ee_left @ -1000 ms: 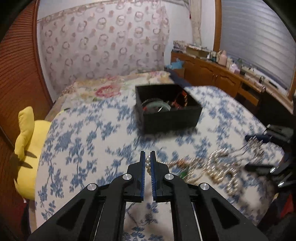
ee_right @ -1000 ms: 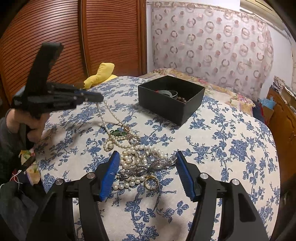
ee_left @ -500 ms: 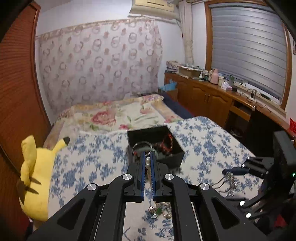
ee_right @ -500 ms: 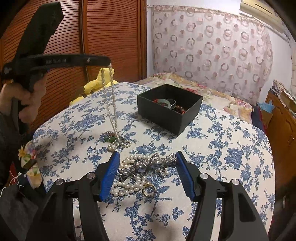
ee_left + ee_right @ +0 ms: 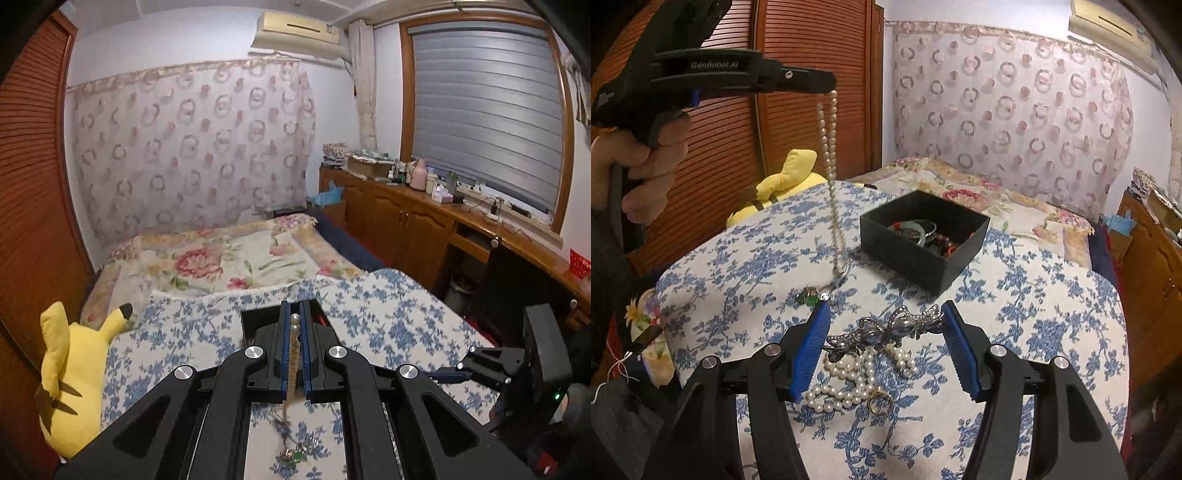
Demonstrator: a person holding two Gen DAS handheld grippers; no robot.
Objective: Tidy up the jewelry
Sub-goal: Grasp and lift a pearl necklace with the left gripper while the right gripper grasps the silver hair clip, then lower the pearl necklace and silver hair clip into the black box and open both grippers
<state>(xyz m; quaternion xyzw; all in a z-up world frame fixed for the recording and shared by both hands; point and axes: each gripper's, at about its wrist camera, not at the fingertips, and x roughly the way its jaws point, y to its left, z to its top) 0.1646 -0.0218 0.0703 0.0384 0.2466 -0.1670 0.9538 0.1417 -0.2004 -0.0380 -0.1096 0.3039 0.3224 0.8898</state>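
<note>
My left gripper is shut on a long pearl necklace and holds it high. In the right wrist view that gripper shows at upper left, with the necklace hanging down; its green pendant end is just above or on the cloth. A black jewelry box with bangles and beads stands behind. My right gripper is open, low over a silver bow brooch, a pearl strand and a gold ring.
The blue floral cloth covers the rounded table. A yellow plush toy sits at the left edge. A bed lies behind, a wooden cabinet to the right, and slatted wooden doors to the left.
My left gripper has risen steadily with the pearl necklace, lifting it off the pile until it hangs nearly free. My right gripper has stayed open over the brooch and pearls.
</note>
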